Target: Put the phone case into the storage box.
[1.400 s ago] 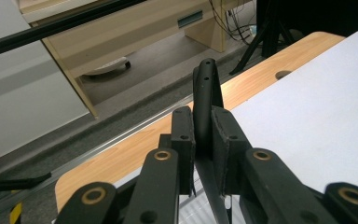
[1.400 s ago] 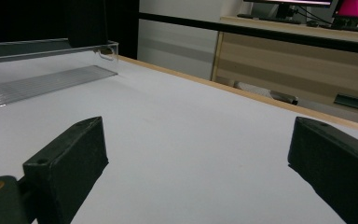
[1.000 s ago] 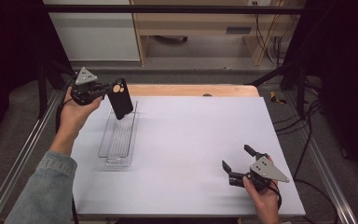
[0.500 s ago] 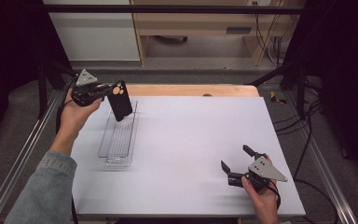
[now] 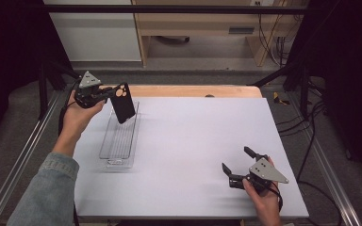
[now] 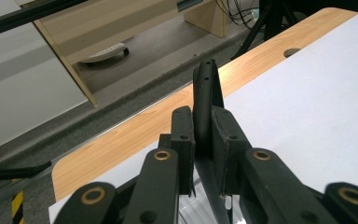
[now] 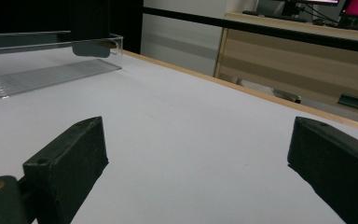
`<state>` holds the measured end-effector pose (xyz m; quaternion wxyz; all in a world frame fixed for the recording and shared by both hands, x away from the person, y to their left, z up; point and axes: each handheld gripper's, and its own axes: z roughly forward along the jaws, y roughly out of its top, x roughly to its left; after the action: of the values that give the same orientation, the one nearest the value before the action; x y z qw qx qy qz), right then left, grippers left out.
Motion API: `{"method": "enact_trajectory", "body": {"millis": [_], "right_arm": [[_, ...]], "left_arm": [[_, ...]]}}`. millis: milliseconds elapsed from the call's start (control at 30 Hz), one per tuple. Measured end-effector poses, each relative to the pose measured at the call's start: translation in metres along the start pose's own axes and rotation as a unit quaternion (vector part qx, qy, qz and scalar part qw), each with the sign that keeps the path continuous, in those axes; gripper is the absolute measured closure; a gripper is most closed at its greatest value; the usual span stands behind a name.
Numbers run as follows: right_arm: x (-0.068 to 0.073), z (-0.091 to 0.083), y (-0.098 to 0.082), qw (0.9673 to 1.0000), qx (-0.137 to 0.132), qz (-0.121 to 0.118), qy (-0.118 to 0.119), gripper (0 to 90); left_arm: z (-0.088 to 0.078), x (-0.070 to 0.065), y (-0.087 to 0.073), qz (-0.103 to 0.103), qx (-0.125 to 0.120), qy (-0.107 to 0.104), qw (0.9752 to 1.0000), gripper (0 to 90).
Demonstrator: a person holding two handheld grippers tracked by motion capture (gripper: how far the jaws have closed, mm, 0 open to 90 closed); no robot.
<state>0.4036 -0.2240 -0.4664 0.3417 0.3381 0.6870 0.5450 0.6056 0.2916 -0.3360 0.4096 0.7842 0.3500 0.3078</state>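
Above the far end of the clear tray, at about 10 o'clock on the white table, the black phone case hangs tilted, clamped at its upper edge by the left gripper; over the last 1 s it has barely shifted. Right gripper sits at 5 o'clock, jaws wide apart, holding nothing, likewise unmoved. Judgement: a pause before lowering the case into the tray, not yet begun.

Left tongs grip a black phone case above a clear tray.
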Motion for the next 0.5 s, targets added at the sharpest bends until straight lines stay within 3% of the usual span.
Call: {"method": "enact_trajectory", "body": {"millis": [500], "right_arm": [[-0.0003,0.0002,-0.0008,1.0000,0.002,0.001,-0.001,4.9]], "left_arm": [[0.0027,0.0021,-0.0036,0.003,0.003,-0.001,1.0000,79.8]]}}
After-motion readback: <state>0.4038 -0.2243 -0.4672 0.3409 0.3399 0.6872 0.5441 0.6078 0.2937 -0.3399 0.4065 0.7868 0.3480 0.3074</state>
